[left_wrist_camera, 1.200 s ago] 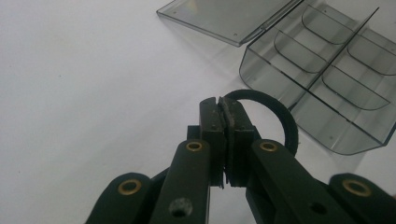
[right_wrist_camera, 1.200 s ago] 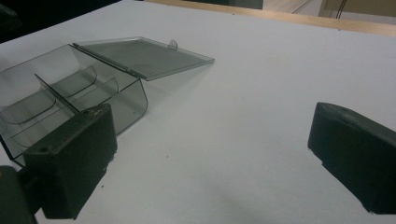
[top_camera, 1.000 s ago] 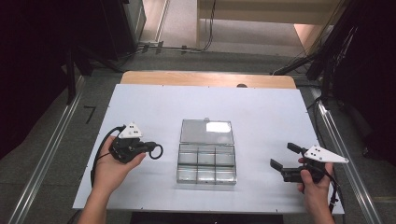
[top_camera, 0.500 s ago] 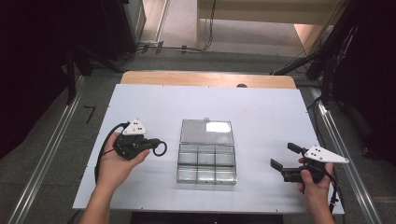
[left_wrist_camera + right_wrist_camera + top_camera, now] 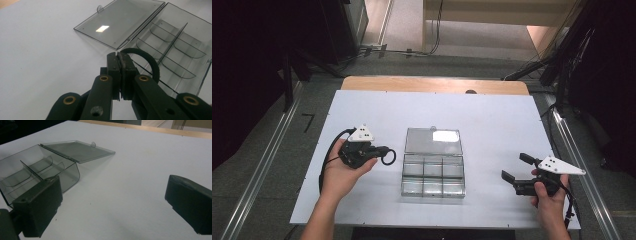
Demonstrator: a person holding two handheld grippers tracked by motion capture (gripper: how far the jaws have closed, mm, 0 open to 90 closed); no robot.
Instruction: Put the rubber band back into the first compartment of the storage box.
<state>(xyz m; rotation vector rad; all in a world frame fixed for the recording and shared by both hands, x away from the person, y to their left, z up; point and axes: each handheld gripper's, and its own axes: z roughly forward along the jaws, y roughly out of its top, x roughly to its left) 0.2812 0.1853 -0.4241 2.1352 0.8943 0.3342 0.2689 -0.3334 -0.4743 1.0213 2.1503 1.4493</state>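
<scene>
One clear plastic organizer box (image 5: 433, 172) sits at the middle of the white table (image 5: 492, 115), its single lid (image 5: 433, 141) thrown flat open on the far side. Count the compartments: six, in two rows of three, split by thin curved dividers that show well in the left gripper view.

Left gripper (image 5: 379, 152) is just left of the box, near its hinge line, and its jaws are pinched tight on one black ring (image 5: 388, 158). From the left gripper view, the two pads meet with the black ring (image 5: 146, 60) arching out to the right of them, hanging over the near edge of the organizer box (image 5: 175, 50). The lid (image 5: 120, 22) lies flat beyond. The ring is off the table, held in the air beside the box.

Right gripper (image 5: 516, 168) is well apart from the box, out on the right side of the table, held low in the person's hand. Its two jaws stand wide, nothing between them. The right gripper view has bare white table between them, with the organizer box (image 5: 37, 173) off to the left and its lid (image 5: 77, 150) resting open.

Two grippers, one ring, one box.
</scene>
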